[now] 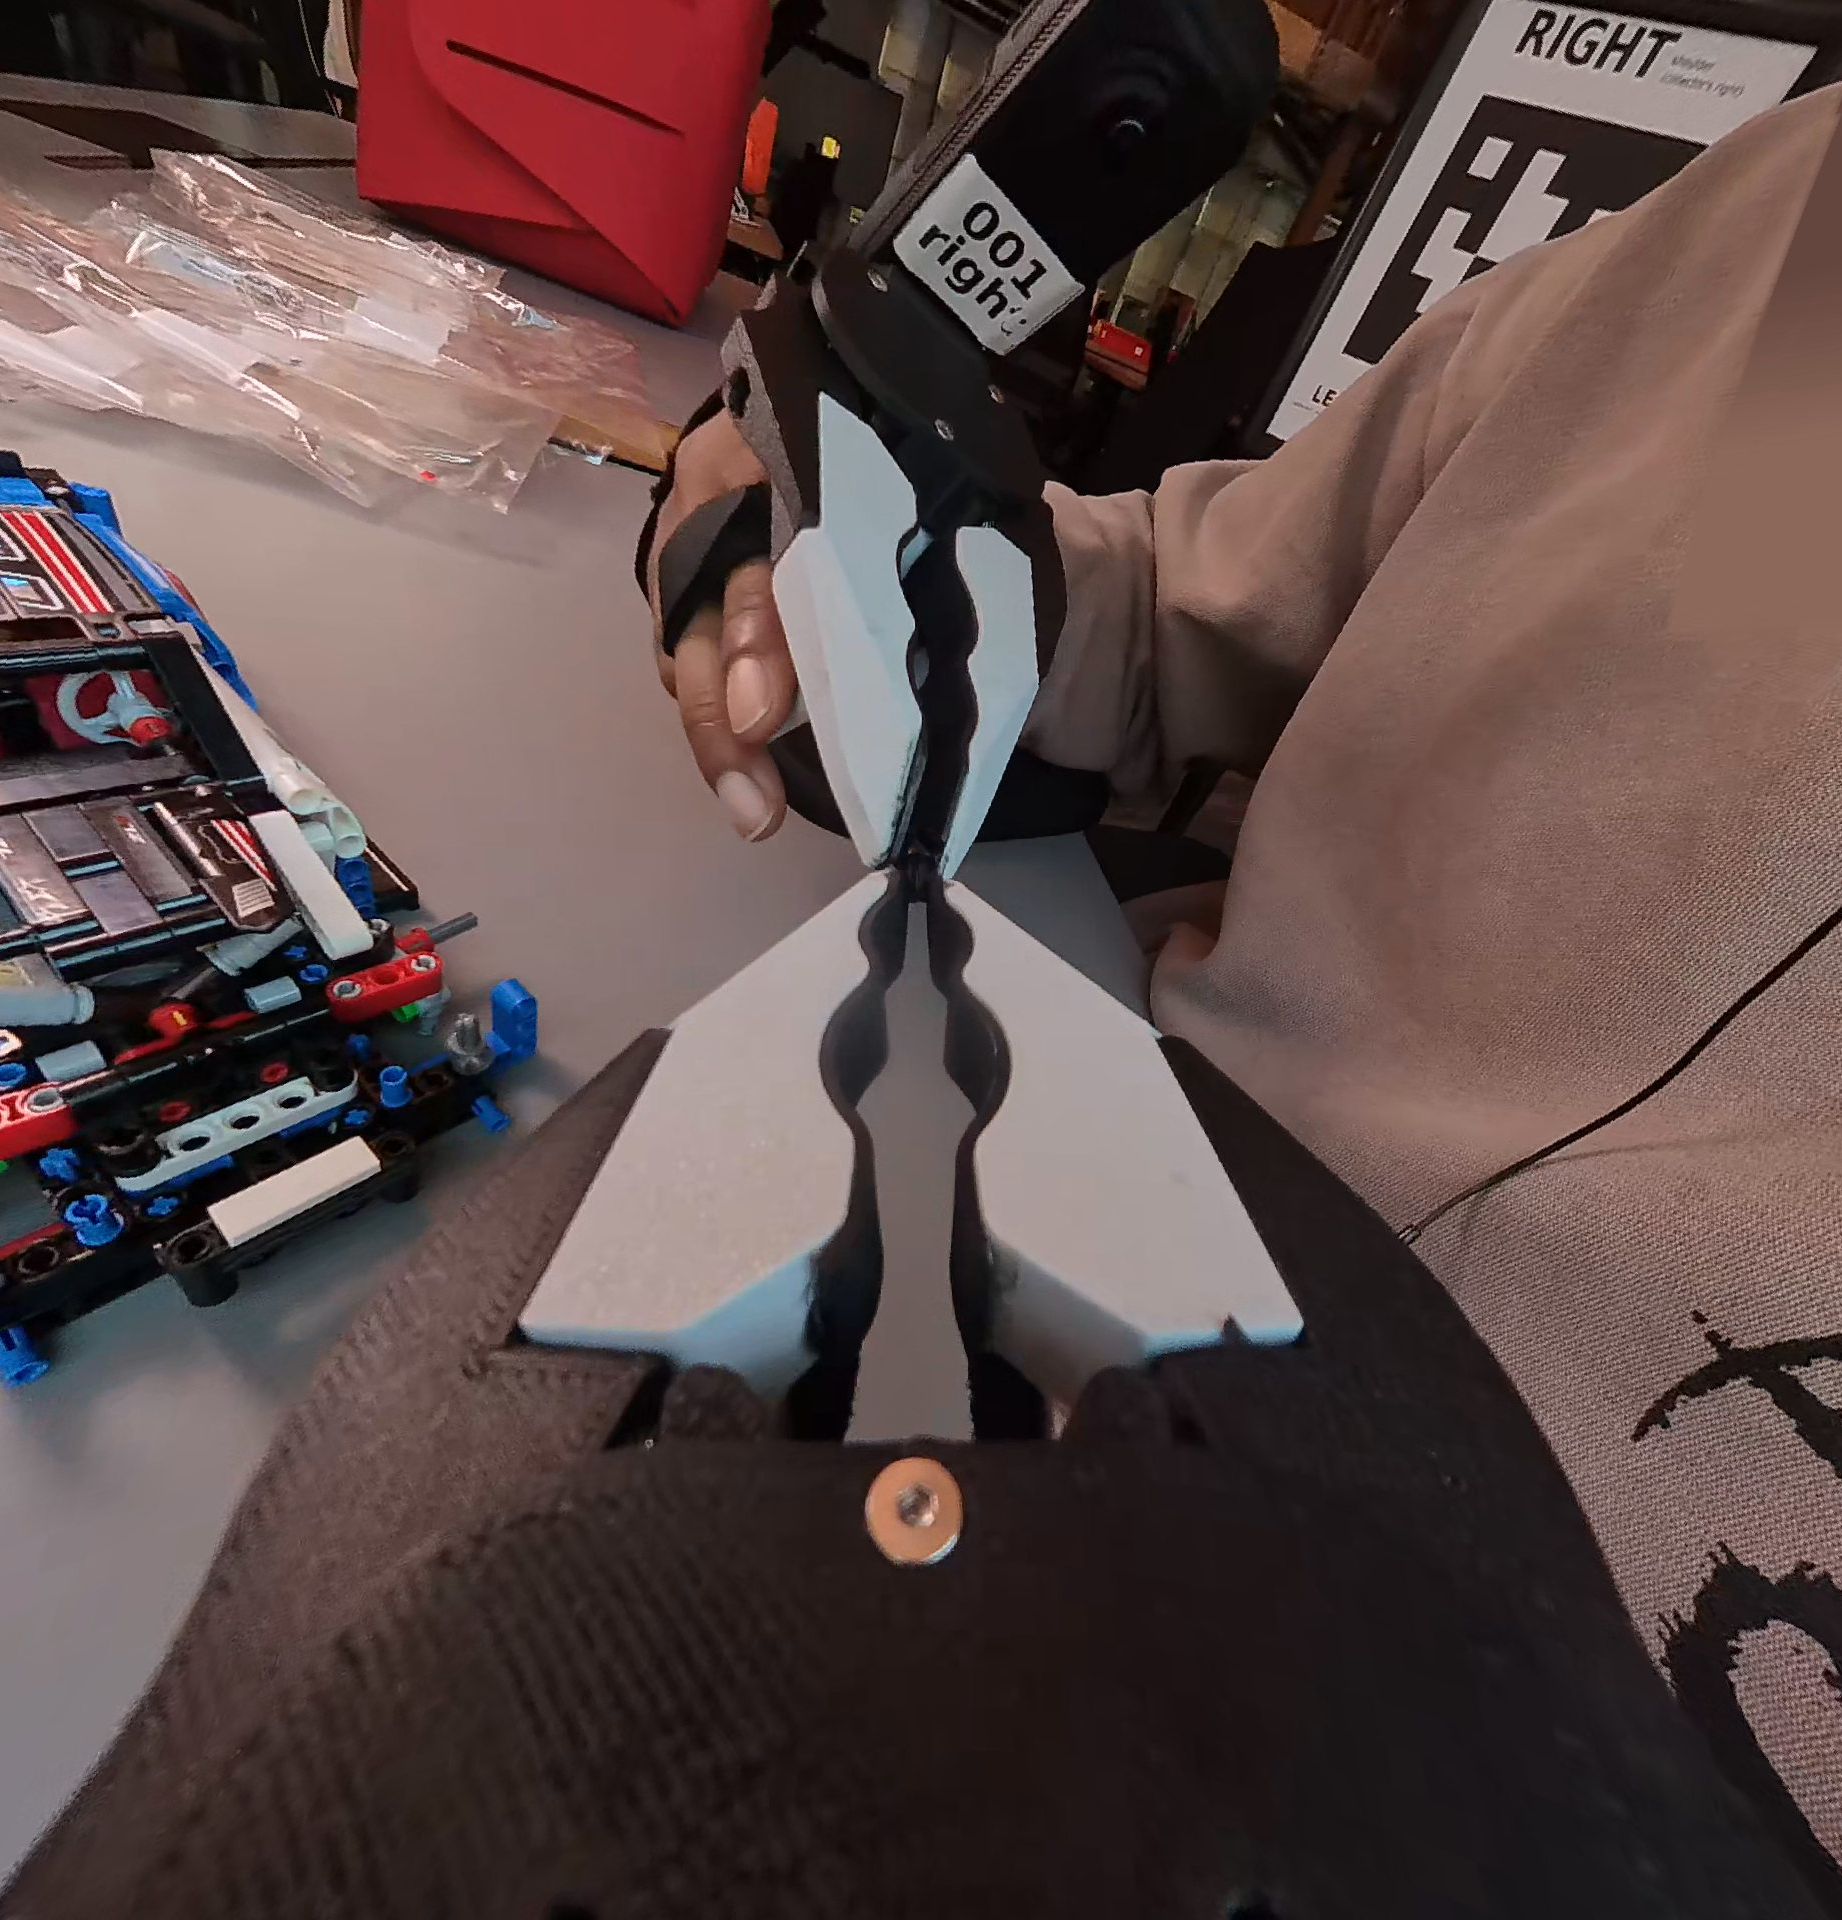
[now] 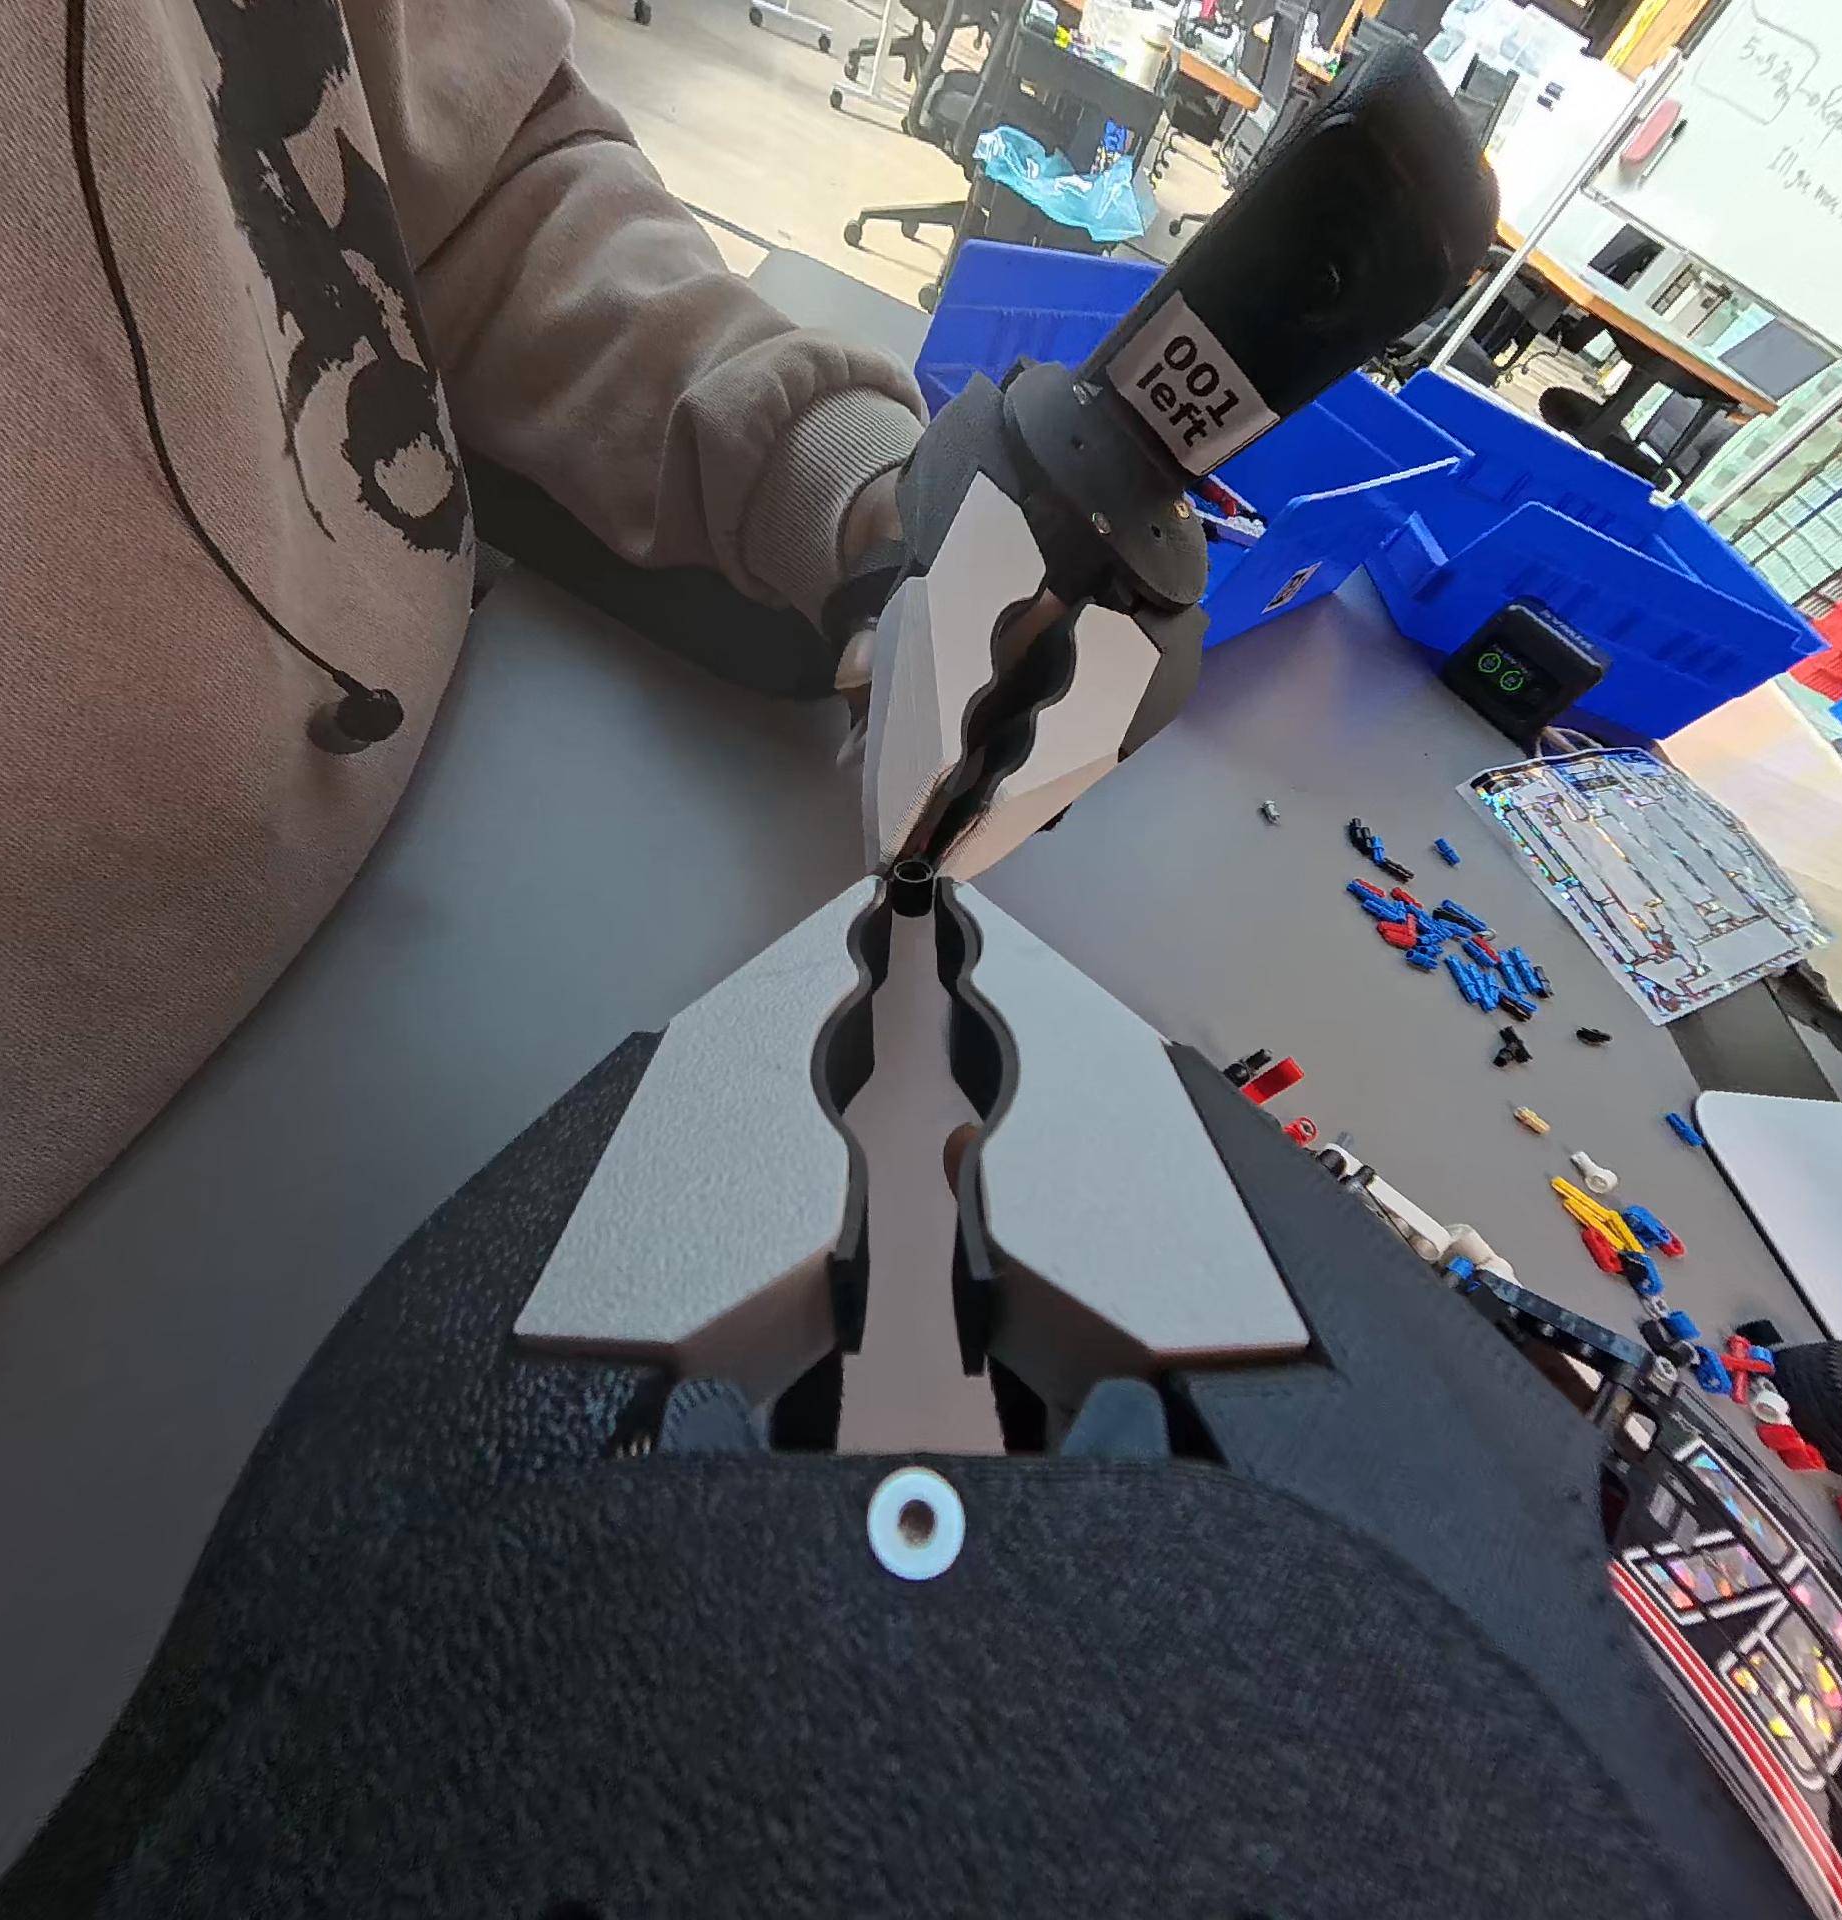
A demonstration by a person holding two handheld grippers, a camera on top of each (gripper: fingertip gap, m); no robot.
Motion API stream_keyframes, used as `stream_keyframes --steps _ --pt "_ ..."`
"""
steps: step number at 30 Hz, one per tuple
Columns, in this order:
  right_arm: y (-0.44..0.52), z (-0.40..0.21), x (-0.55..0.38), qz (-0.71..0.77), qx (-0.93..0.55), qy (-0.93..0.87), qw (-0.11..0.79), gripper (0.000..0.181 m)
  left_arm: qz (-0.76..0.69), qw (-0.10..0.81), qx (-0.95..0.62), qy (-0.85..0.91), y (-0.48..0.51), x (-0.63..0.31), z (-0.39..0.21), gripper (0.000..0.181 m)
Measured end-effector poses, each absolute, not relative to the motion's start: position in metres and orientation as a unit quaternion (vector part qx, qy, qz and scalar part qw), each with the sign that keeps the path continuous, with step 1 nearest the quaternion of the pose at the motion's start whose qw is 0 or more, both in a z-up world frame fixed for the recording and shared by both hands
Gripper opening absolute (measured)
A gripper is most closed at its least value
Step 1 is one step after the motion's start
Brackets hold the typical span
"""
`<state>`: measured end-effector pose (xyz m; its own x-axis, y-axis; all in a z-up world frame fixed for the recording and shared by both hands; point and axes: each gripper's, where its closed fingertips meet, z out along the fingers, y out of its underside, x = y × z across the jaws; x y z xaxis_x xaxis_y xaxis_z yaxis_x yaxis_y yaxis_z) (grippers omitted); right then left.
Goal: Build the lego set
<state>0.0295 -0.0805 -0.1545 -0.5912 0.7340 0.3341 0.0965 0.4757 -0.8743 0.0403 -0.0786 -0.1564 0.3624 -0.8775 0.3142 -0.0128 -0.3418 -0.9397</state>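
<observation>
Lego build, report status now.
Left gripper and right gripper tip to tip above the table, both shut on one small black peg. Lego car off to the side, untouched. Nothing in the way.

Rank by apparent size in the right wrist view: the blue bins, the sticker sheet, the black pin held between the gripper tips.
1. blue bins
2. sticker sheet, though it lies nearer the camera, so true size is unsure
3. black pin, smallest despite being nearest

Two grippers (image 1: pixel 912 883) (image 2: pixel 912 888); one car model (image 1: pixel 148 914); one red box (image 1: pixel 553 135) (folded); three blue bins (image 2: pixel 1582 561).
</observation>
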Motion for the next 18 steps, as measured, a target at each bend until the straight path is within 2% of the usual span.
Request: stream_keyframes --steps 8,12,15,18 --pt "-0.075 -0.157 0.025 0.455 -0.298 -0.757 0.361 0.006 -0.455 0.466 -0.692 0.312 -0.074 0.035 -0.159 0.002" --pt "-0.050 -0.162 0.021 0.488 -0.369 -0.712 0.343 0.005 -0.282 0.489 -0.761 0.319 -0.050 -0.010 -0.179 0.015" --pt "-0.033 -0.166 0.024 0.497 -0.403 -0.690 0.338 0.005 -0.233 0.410 -0.824 0.313 -0.051 -0.035 -0.219 0.025" --pt "-0.026 -0.170 0.024 0.503 -0.418 -0.680 0.331 0.005 -0.219 0.380 -0.839 0.321 -0.052 -0.035 -0.236 0.024"
